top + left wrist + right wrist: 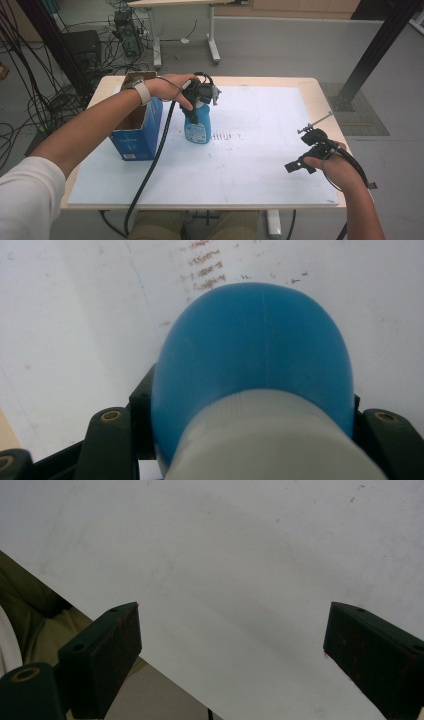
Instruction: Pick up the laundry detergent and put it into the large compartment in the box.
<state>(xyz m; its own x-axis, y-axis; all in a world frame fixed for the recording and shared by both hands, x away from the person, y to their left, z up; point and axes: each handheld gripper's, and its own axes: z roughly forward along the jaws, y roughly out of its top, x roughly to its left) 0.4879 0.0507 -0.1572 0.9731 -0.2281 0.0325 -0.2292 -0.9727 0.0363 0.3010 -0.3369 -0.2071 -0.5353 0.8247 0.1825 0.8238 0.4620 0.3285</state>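
A blue bottle with a white cap stands upright on the white sheet left of centre. My left gripper comes down on its top and is shut on the neck. In the left gripper view the bottle's blue shoulder and white cap sit between the two black jaws, which press on either side. My right gripper hovers low over the sheet near the right front edge. Its jaws stand wide apart over the bare white sheet, with nothing between its pads.
An open blue cardboard box stands at the table's left edge, close beside the bottle. A black cable trails from the left gripper to the front edge. Faint brown marks lie on the sheet right of the bottle. Cables and a black post surround the table.
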